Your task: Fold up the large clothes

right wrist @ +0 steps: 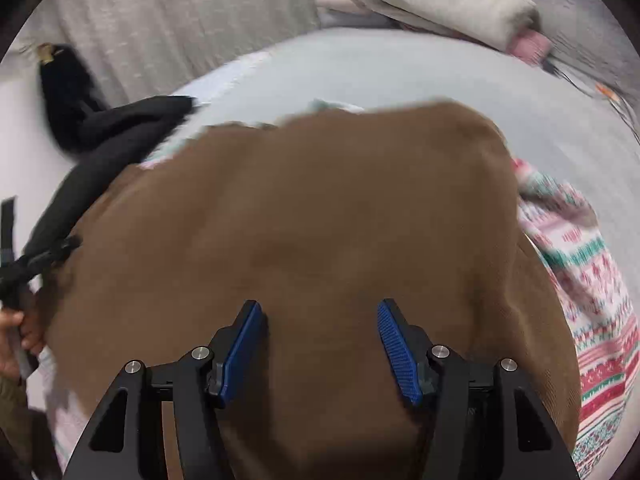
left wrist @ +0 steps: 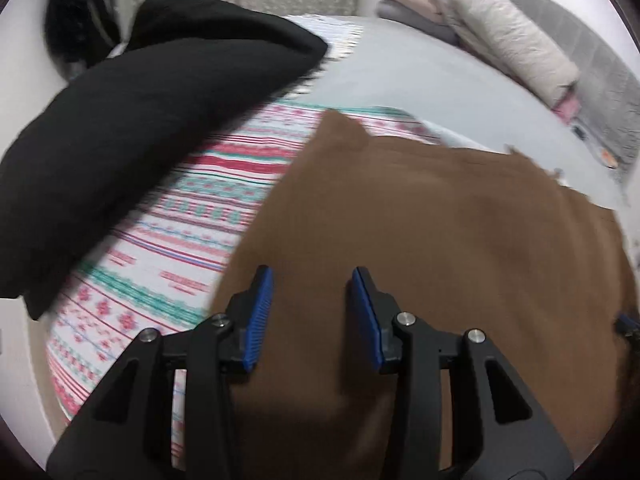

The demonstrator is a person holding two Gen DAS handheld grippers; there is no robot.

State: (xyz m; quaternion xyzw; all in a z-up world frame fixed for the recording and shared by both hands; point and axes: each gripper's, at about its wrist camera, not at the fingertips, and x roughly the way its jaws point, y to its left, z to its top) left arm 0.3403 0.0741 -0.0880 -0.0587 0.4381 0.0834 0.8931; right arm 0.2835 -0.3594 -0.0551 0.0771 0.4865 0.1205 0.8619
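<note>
A large brown garment (left wrist: pixel 440 232) lies spread flat on a striped, patterned blanket (left wrist: pixel 168 248) on the bed. My left gripper (left wrist: pixel 312 280) hovers over the garment's left part, jaws apart with only brown cloth seen beneath and nothing pinched between the blue pads (left wrist: pixel 260 312). In the right wrist view the same brown garment (right wrist: pixel 304 216) fills the middle, and my right gripper (right wrist: pixel 318 312) stands over it with jaws wide apart and empty. The patterned blanket (right wrist: pixel 592 292) shows past the garment's right edge.
A black garment (left wrist: pixel 132 120) is heaped on the blanket to the left, also seen as the black garment (right wrist: pixel 100 156) at far left. Pillows (left wrist: pixel 500 36) and folded cloth lie at the head of the grey sheet (left wrist: pixel 420 76). A hand (right wrist: pixel 20 332) appears at the left edge.
</note>
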